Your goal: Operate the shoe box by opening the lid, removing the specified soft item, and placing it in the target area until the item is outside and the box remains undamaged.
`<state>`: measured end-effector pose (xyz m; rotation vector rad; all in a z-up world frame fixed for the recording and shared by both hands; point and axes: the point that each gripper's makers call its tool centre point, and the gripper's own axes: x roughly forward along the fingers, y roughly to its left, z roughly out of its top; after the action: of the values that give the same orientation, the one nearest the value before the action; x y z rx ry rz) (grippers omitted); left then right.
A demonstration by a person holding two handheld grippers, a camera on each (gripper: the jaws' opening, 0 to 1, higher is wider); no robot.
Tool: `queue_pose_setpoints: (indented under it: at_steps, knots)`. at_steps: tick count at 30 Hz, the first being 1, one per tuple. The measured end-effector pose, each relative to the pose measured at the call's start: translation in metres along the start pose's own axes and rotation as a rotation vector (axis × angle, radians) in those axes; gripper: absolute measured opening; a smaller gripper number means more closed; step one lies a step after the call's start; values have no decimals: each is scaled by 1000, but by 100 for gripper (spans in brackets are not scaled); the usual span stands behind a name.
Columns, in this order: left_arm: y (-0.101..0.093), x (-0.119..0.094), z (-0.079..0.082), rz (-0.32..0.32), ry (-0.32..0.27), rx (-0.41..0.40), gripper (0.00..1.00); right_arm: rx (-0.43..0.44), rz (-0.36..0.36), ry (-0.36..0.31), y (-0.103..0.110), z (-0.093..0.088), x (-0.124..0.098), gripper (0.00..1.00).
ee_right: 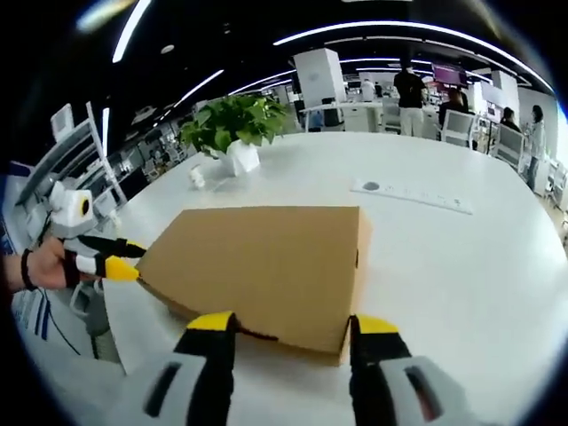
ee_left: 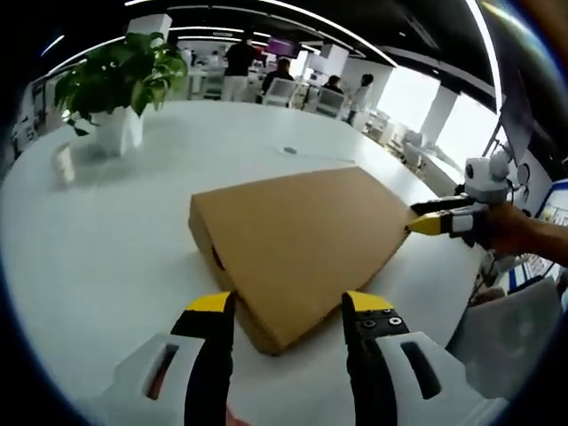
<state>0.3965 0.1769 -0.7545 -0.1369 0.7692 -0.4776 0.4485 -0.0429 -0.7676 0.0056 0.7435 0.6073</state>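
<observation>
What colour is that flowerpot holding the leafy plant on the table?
White. The flowerpot shows best in the left gripper view, under the green plant.

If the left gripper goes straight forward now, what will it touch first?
Most likely the near corner of the closed shoe box, which already sits between the open jaws of the left gripper. Exact depth is unclear.

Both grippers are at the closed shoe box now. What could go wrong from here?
1. Both grippers, left and right, sit open at corners of the shoe box. Pinching the cardboard rather than lifting the lid edge may crease it.
2. Prying from one corner could slide the box across the smooth white table instead of opening it.
3. The lid seam is hard to make out, so a jaw may grab lid and base together.
</observation>
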Motion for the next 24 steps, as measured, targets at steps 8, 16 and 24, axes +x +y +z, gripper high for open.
queue_pose_setpoints:
  at_steps: [8, 16, 24]
  knots:
    - [8, 1, 0, 7, 2, 16, 41, 30, -4, -11, -2, 1, 2, 47]
    - [16, 3, 4, 27, 5, 21, 35, 47, -14, -18, -2, 2, 2, 44]
    - [17, 3, 4, 36, -4, 22, 34, 48, -14, -17, -1, 1, 2, 43]
